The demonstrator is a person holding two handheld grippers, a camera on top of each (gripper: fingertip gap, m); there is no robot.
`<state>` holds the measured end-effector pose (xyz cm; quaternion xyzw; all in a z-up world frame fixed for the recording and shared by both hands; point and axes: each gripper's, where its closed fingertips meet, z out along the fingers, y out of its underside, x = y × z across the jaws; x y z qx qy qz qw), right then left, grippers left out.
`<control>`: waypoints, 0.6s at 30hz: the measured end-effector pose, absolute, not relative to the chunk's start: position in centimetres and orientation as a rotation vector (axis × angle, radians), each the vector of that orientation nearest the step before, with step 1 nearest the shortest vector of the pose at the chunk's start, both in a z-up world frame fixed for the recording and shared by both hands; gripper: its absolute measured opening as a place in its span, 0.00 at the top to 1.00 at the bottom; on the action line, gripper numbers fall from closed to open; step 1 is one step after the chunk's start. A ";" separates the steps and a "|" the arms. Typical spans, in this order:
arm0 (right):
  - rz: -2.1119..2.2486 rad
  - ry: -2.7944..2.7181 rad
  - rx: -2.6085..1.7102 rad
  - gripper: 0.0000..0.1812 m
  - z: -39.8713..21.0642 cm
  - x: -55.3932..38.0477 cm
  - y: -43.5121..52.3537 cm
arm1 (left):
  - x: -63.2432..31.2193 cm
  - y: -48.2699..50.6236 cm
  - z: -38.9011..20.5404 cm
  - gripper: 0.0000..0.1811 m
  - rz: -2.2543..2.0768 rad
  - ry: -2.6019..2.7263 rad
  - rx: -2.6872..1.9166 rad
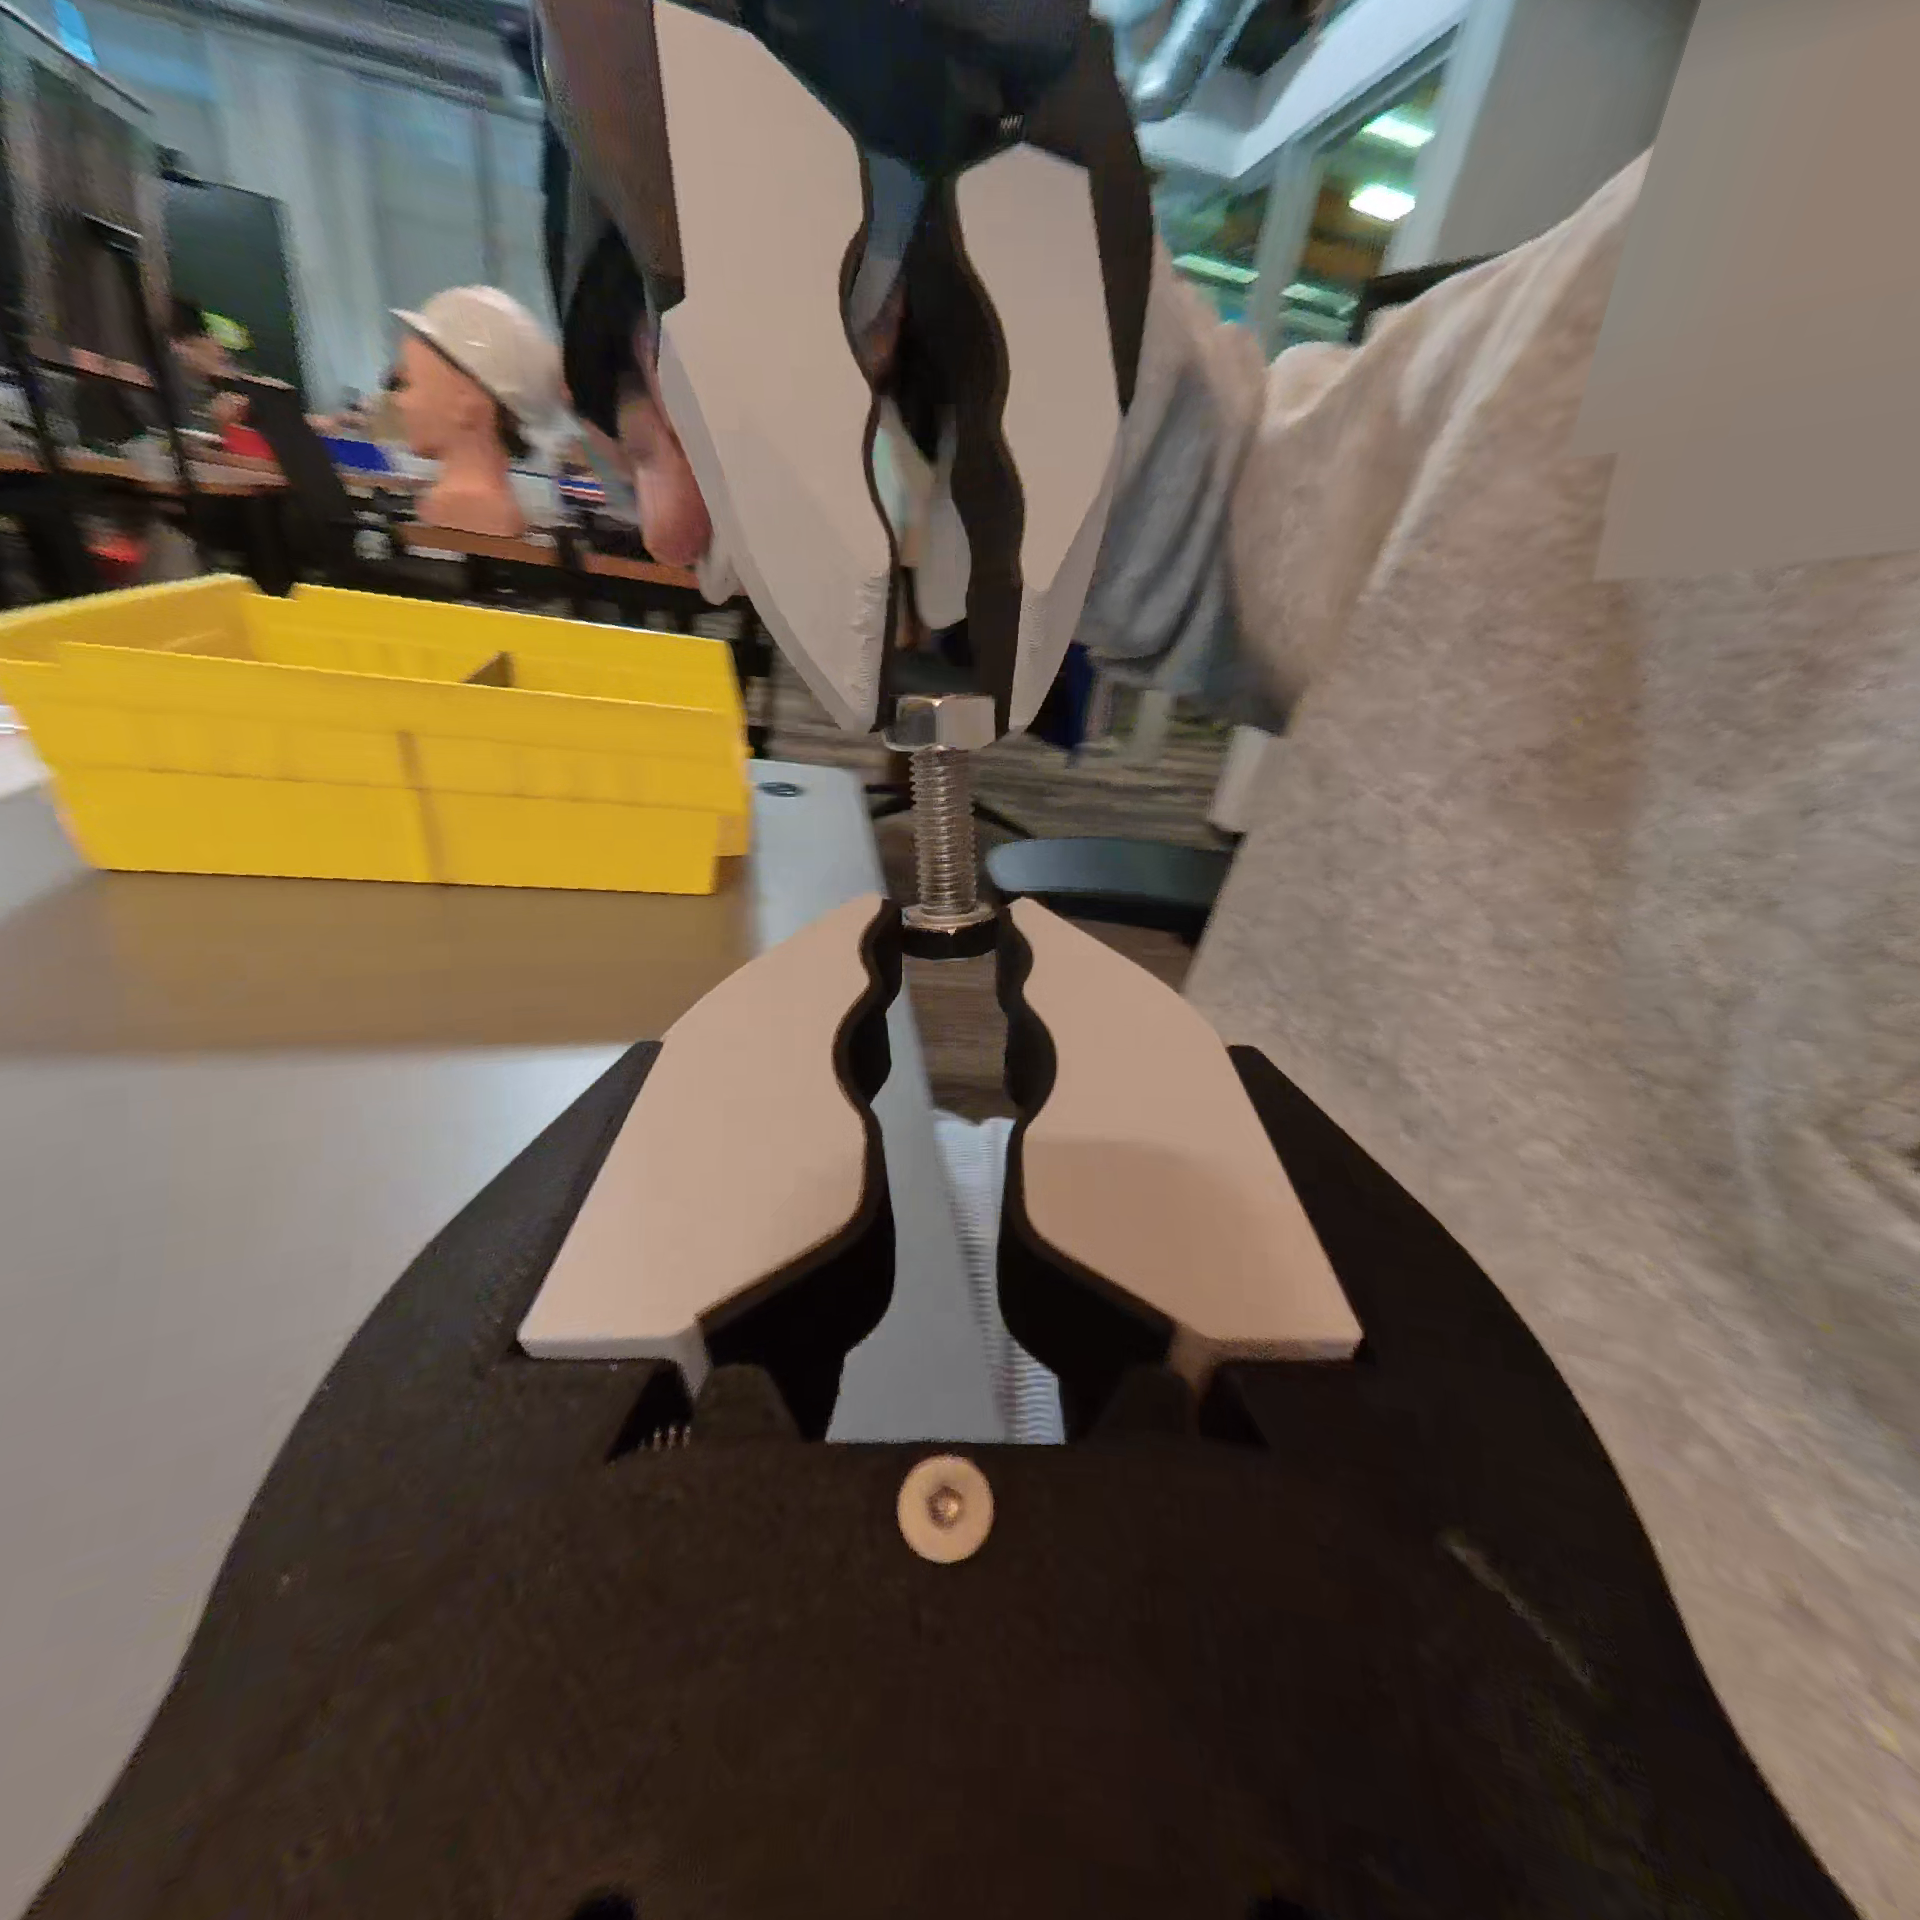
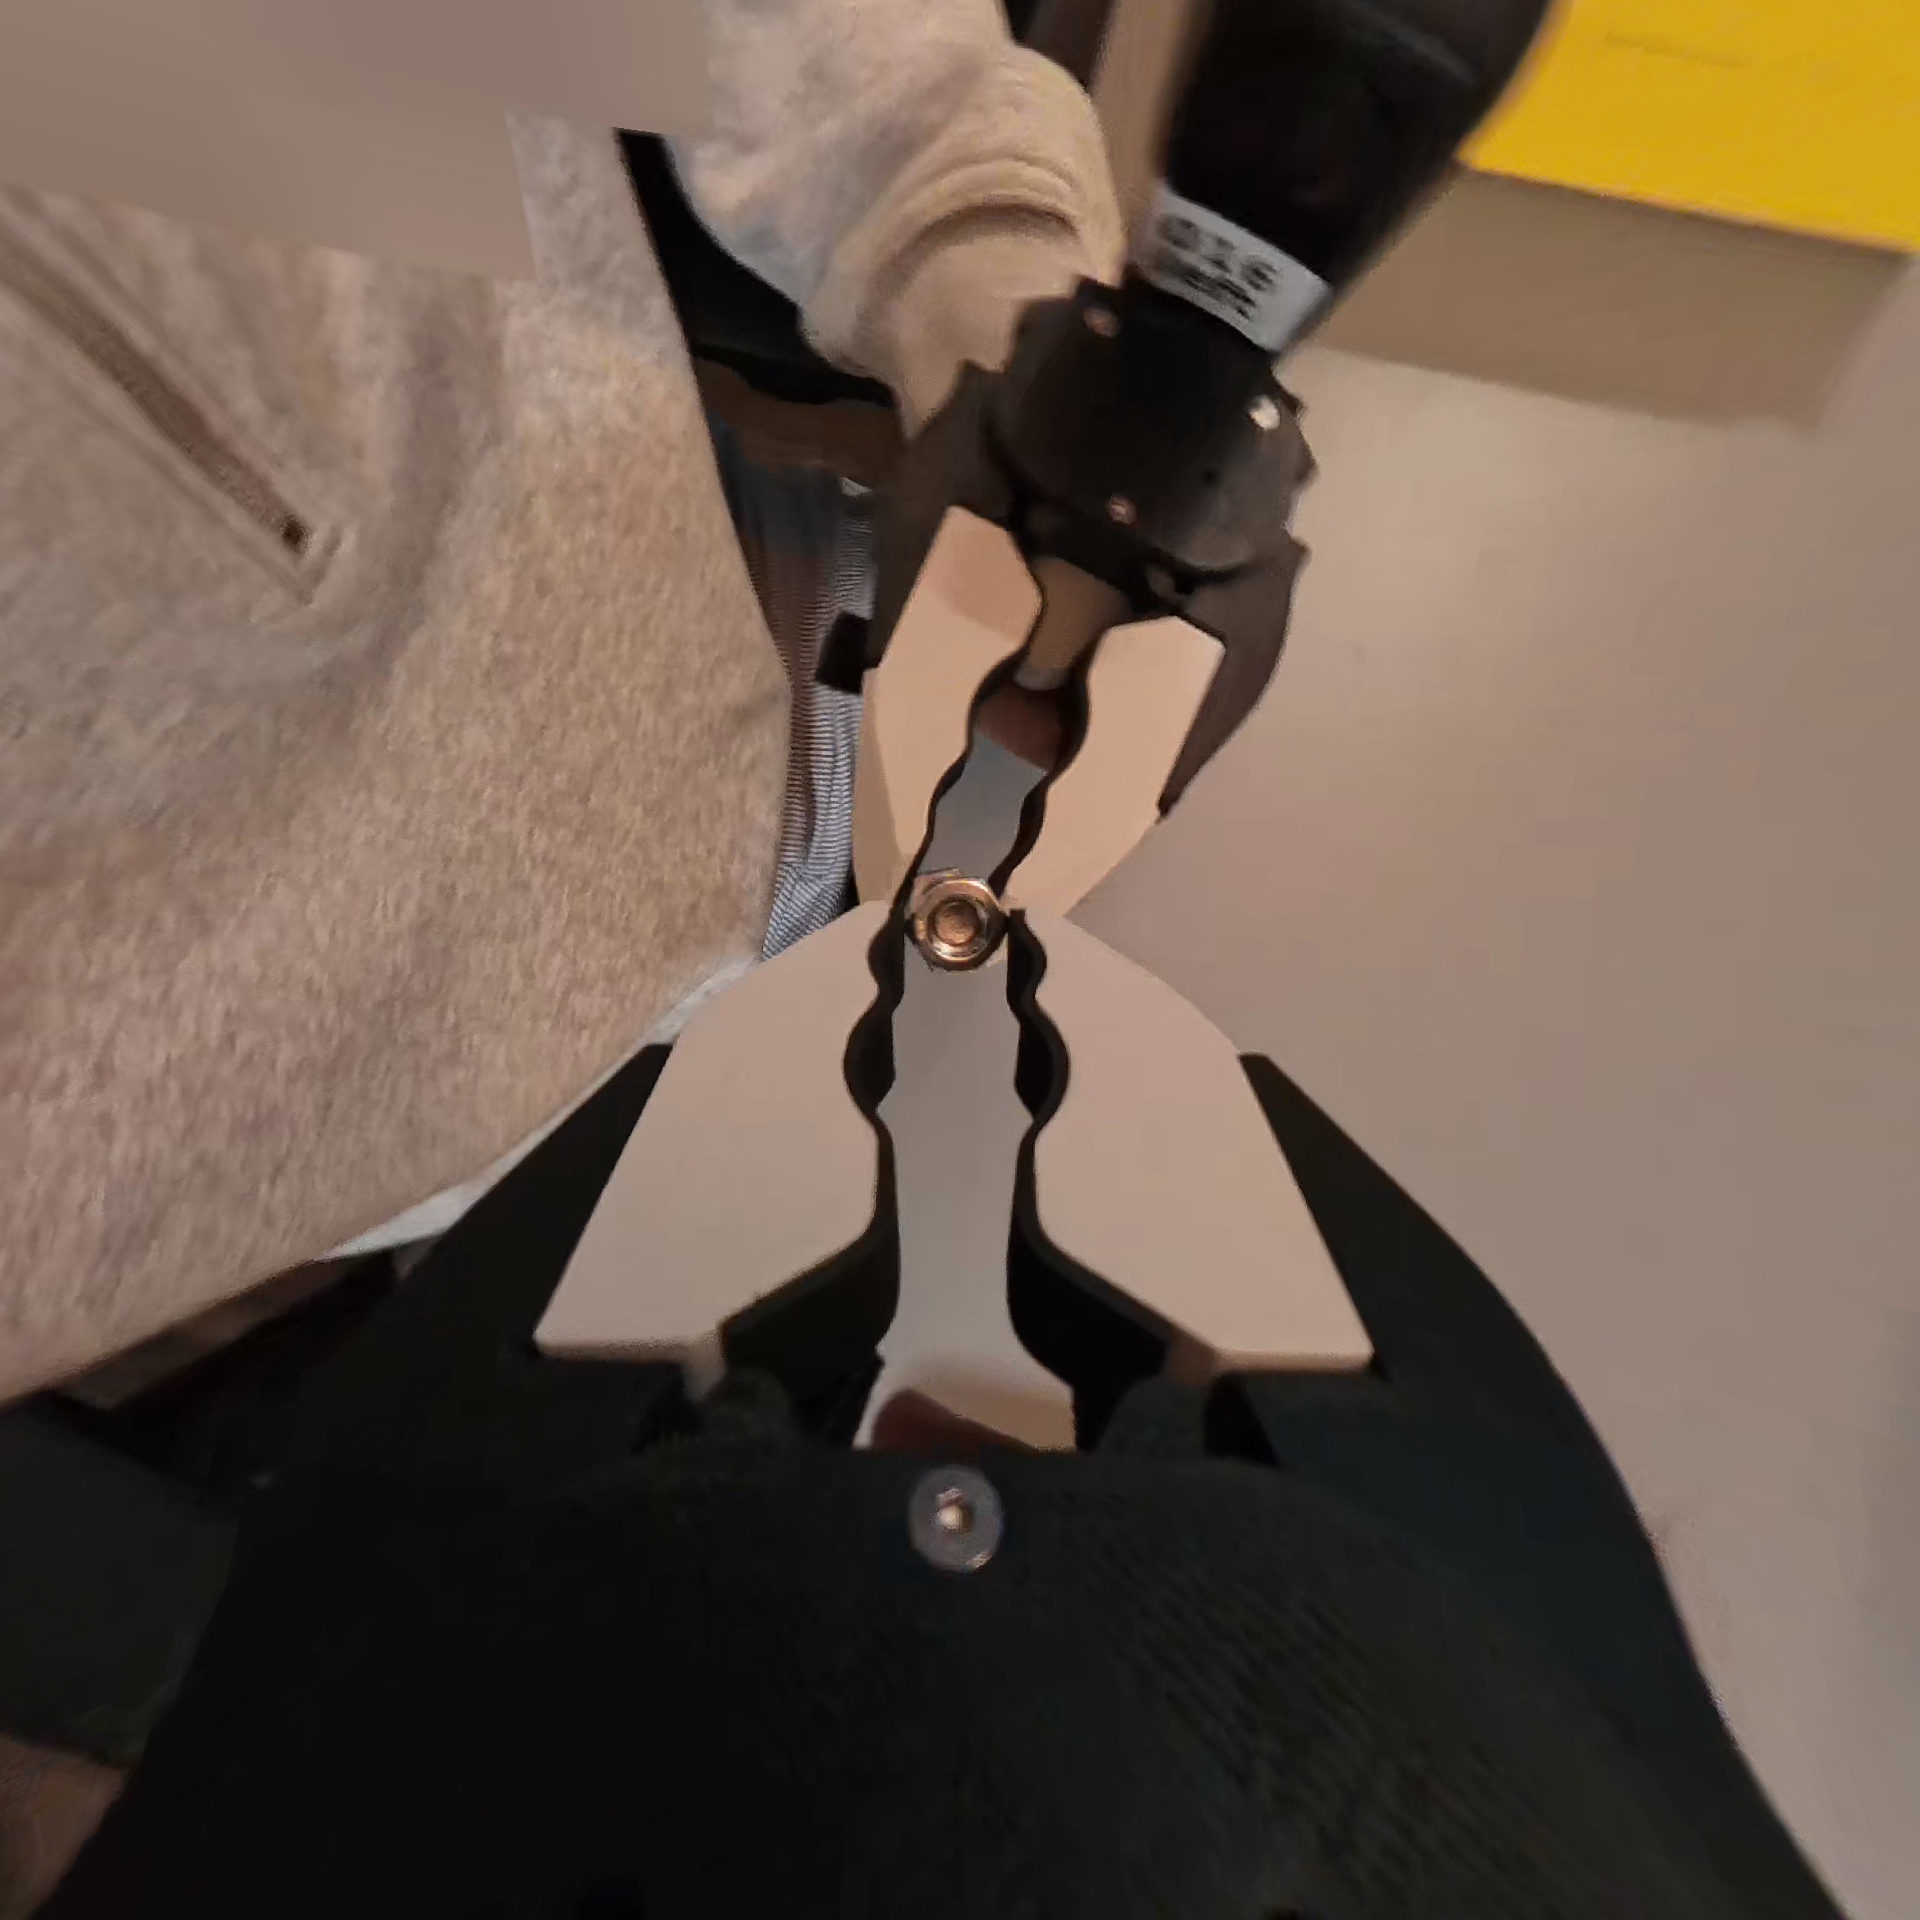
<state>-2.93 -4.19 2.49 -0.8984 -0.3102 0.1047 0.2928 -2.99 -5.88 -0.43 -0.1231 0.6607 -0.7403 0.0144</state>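
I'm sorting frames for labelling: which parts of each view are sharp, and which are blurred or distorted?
Left wrist view: the bolt and left gripper are fairly sharp; the yellow bin is soft, the background room blurred, straight edges bowed by the wide lens. Right wrist view: softer throughout, warm cast; the nut at the right gripper is readable, the grey sweater smeared.

This looks like a workshop or industrial lab: a pale worktable point(image 1: 260, 1091) carries yellow plastic parts bins point(image 1: 395, 758), long benches point(image 1: 499, 540) crowded with gear stand behind, a mannequin head in a white hard hat point(image 1: 478, 353) sits there, and bare ducting point(image 1: 1195, 52) runs overhead.
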 end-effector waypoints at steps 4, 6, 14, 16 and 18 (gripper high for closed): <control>0.269 -1.030 -2.253 0.90 2.8 -4.0 -4.9 | -4.5 -6.1 0.1 0.91 -2.517 2.143 -0.375; 0.245 -1.146 -2.148 0.90 2.9 -4.5 -5.1 | -5.2 -6.1 0.4 0.91 -2.620 2.182 -0.367; 0.238 -1.257 -1.846 0.90 5.0 -6.7 -4.8 | -8.1 -5.1 3.0 0.90 -3.145 2.164 -0.247; 0.231 -1.264 -1.793 0.90 5.7 -7.1 -4.6 | -8.9 -4.5 3.6 0.90 -3.331 2.164 -0.183; 0.204 -1.246 -1.755 0.90 6.4 -7.0 -4.3 | -9.5 -3.9 4.2 0.90 -3.474 2.137 -0.126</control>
